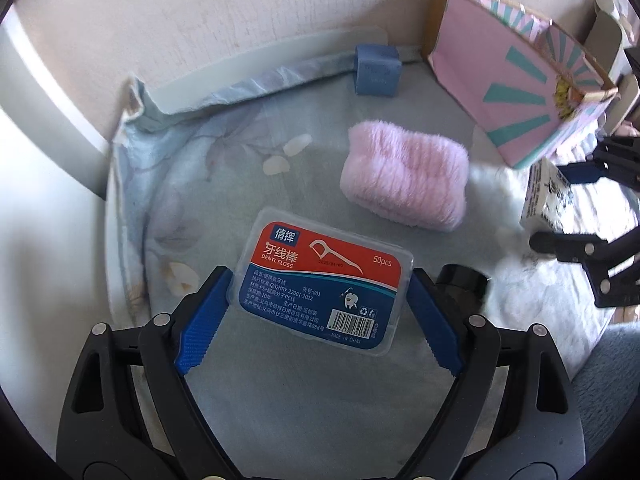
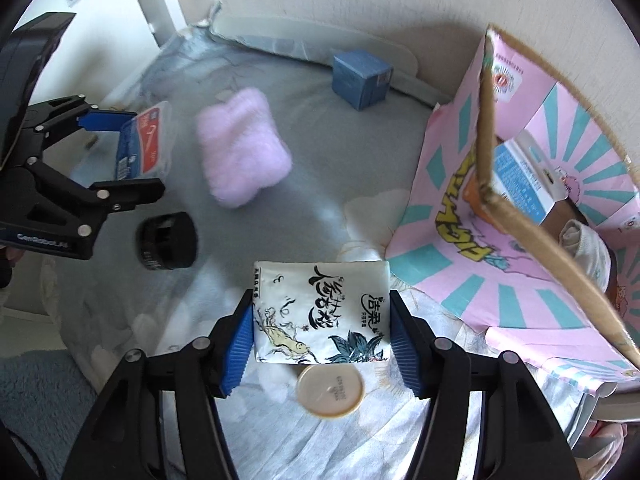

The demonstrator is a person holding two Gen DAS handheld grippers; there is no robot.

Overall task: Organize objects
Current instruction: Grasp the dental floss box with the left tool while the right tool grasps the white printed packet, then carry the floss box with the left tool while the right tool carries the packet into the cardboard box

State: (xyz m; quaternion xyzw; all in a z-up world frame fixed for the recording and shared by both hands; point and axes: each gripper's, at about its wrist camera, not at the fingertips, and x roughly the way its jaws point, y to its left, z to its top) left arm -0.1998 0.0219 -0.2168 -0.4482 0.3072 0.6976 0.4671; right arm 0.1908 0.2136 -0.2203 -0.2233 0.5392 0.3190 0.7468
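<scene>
You are working in a home bedroom: a floral bedsheet (image 1: 192, 168) is covering the surface against a plain wall (image 1: 200, 12), with a fluffy pink towel (image 1: 404, 180) lying on the sheet near a pink cardboard box (image 2: 520, 240) holding toiletries.

Back edge: blue cube (image 2: 361, 79) stands against the wall, apart from everything else.
Centre: pink fluffy towel (image 1: 405, 179) lies on the bed cover (image 1: 280, 380), bare cover around it.
Right side: pink cardboard box (image 2: 460, 216) stands with its top open, blocking that flank.
Near left: black cap (image 2: 168, 246) sits beside the left gripper (image 2: 120, 152).
Near right: cream lid (image 2: 329, 390) lies just below the held tissue pack (image 2: 320, 312).
</scene>
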